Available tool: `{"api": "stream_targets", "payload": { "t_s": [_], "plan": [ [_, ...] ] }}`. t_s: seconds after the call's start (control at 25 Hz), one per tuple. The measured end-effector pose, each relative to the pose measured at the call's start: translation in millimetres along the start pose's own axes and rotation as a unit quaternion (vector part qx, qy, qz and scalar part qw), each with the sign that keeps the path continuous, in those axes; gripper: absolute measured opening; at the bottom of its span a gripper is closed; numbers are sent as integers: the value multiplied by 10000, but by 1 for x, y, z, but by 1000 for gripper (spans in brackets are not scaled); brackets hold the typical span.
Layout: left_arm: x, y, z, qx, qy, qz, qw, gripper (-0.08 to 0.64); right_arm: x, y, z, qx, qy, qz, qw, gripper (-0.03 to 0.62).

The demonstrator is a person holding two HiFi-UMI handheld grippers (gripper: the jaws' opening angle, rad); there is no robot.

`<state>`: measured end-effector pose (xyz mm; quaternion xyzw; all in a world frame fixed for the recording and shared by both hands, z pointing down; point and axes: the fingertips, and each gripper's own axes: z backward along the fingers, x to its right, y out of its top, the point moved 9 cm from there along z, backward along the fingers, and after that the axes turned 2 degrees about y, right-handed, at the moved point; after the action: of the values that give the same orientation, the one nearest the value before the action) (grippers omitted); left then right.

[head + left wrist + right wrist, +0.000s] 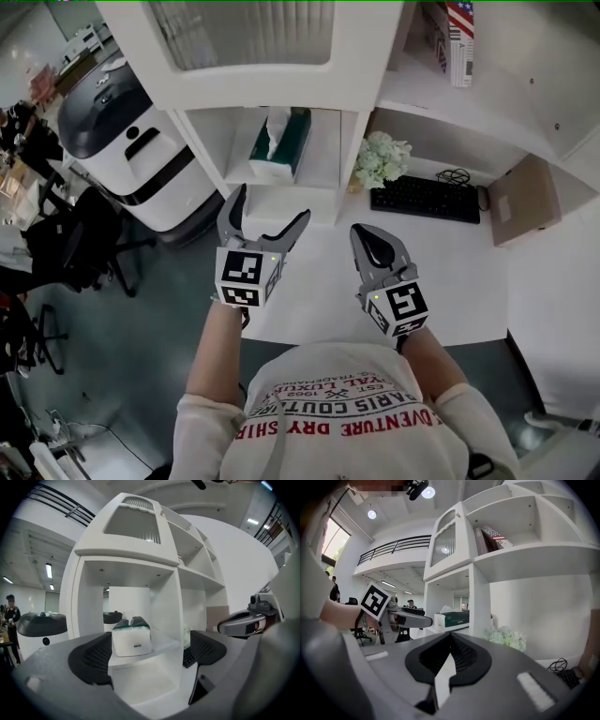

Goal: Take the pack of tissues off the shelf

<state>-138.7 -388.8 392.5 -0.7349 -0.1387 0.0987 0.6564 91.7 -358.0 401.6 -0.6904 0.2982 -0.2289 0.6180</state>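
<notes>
In the head view at 10 o'clock, a white machine with a dark lid, close by the left post of the shelf; at 8 o'clock, black chairs on grey floor. At 1 o'clock, flowers against the right post, then a keyboard, a coiled cable and a brown box along the back of the white desk. Higher up, also at 1 o'clock, a flag-printed book upright in an upper bay. At 12 o'clock, the tissues, lying in the open bay under the ribbed-door cupboard, long side running back into the bay, front end near the board's front lip, a white sheet sticking up on top. Just below and in front of that bay, the left gripper, jaws spread wide, holding nothing, clear of the pack; in the left gripper view, pack straight ahead between the two pads, slightly toward 11 o'clock, still apart from both. At 5 o'clock of the pack, the right gripper, jaws closed together on nothing, aimed toward the flowers. Posts on either side of the bay, cupboard floor overhead; free room beside the pack on both sides, wider on the right, with the front fully open toward the left gripper.
</notes>
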Motion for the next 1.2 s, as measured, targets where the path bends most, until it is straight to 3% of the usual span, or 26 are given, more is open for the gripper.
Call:
{"api": "stream_targets", "payload": {
  "t_s": [0.4, 0.72, 0.92, 1.04, 1.2],
  "plan": [
    [-33, -6, -68, -73, 342, 197, 9992, 591, 30, -9, -36, -111, 120, -107, 9998, -2],
    [-42, -2, -103, -417, 416, 42, 9983, 595, 44, -24, -49, -329, 95, -221, 9992, -2],
    [-45, -7, -113, -671, 413, 28, 9969, 558, 47, -29, -51, -418, 106, -240, 9988, -2],
    [-45, -9, -113, -722, 458, -9, 9963, 495, 49, -30, -50, -427, 51, -255, 9987, -2],
    [-47, -10, -111, -692, 544, 23, 9961, 470, 50, -30, -49, -442, -7, -263, 9987, -2]
  ]
}}
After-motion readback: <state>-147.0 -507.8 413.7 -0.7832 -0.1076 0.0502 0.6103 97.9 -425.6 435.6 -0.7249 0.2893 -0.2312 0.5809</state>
